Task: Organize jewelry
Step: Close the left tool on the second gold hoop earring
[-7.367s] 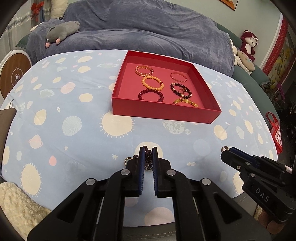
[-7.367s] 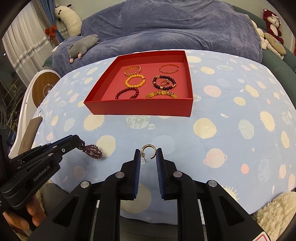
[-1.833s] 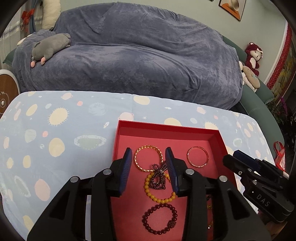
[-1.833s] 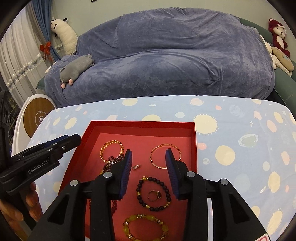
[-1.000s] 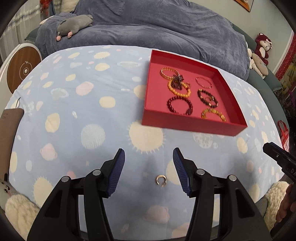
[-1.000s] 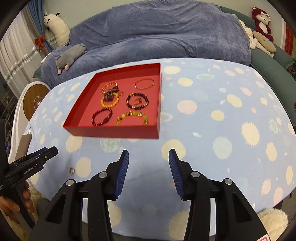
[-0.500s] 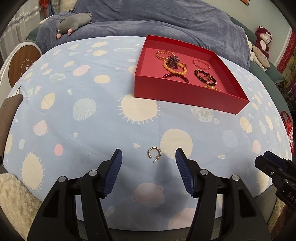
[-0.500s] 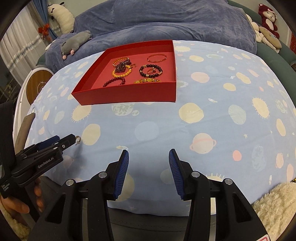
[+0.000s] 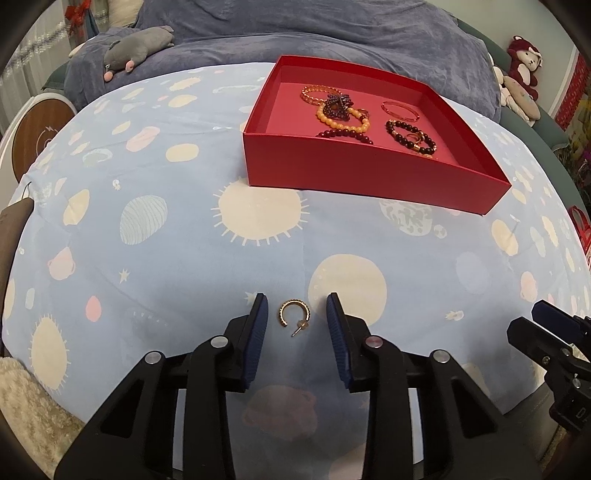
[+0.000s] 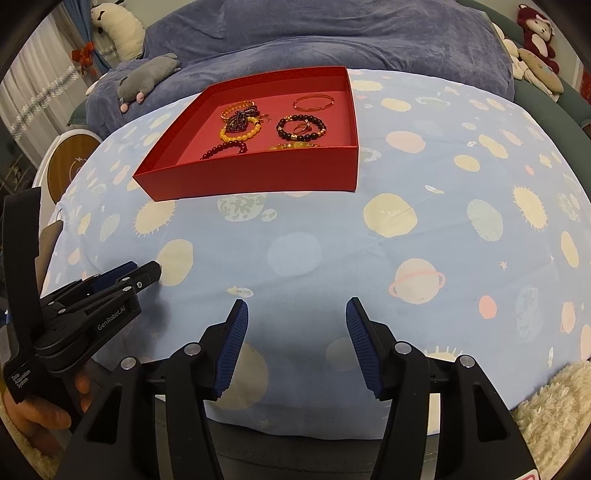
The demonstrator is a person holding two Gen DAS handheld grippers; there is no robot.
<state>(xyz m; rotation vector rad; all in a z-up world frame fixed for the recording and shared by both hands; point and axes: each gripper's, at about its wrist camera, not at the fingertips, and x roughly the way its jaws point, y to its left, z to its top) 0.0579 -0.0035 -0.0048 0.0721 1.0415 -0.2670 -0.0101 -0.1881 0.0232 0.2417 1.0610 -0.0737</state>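
A small gold hoop earring lies on the blue planet-print cloth near the front edge. My left gripper is open, its two fingers on either side of the earring, not touching it. A red box stands farther back and holds several bead bracelets, a thin gold bangle, a ring and a dark purple bead piece. My right gripper is open and empty above bare cloth. The box also shows in the right wrist view, and the left gripper at lower left hides the earring there.
A sofa under a blue-grey cover runs behind the table, with a grey plush toy on it. More plush toys sit at the right. A cream fluffy rug lies below the table's front edge.
Both grippers left the box and came back to the table's front. My left gripper has lowered and moved forward so its open fingers now bracket the earring. The purple bead piece lies in the box.
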